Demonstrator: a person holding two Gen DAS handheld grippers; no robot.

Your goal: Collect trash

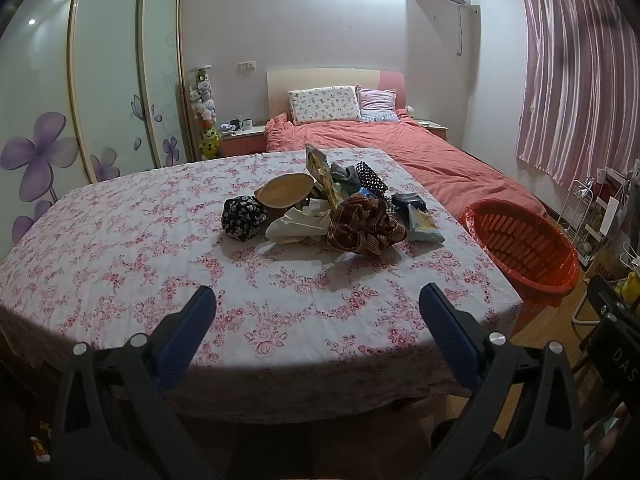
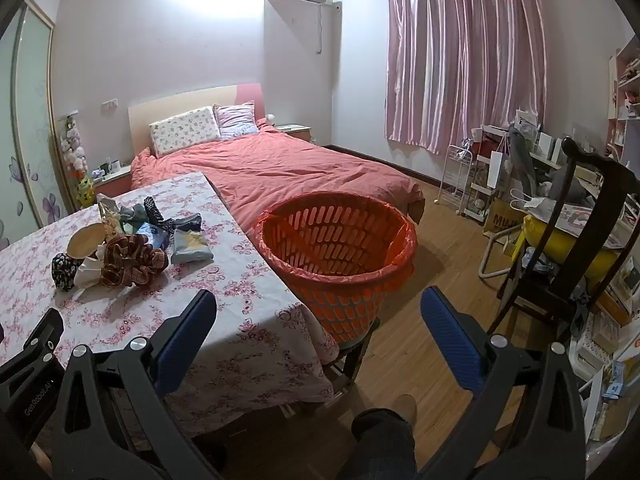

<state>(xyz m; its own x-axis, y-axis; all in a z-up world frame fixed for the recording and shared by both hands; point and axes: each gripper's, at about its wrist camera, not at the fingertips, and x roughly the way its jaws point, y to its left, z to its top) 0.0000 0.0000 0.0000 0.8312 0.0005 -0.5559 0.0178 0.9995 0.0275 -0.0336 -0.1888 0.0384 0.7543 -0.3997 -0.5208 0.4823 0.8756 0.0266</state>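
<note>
A heap of mixed items lies mid-table: crumpled white tissue [image 1: 298, 222], a snack wrapper [image 1: 424, 222], a yellow foil packet [image 1: 320, 168], a brown plaid scrunchie [image 1: 364, 226], a black floral scrunchie [image 1: 244, 216], and a tan bowl-like cup [image 1: 286, 194]. The heap also shows in the right wrist view, with the scrunchie [image 2: 132, 260] and wrapper [image 2: 190, 246]. An orange basket [image 2: 340, 252] lined with an orange bag stands at the table's right edge. My left gripper [image 1: 318, 304] is open and empty, short of the heap. My right gripper [image 2: 318, 308] is open and empty, near the basket.
The table has a floral cloth [image 1: 120, 240]. A bed with a red quilt [image 2: 280, 168] lies behind it. A dark wooden chair [image 2: 560, 260] and cluttered shelves [image 2: 500, 184] stand at the right. A wardrobe [image 1: 100, 100] is at the left. The basket also shows in the left wrist view [image 1: 524, 248].
</note>
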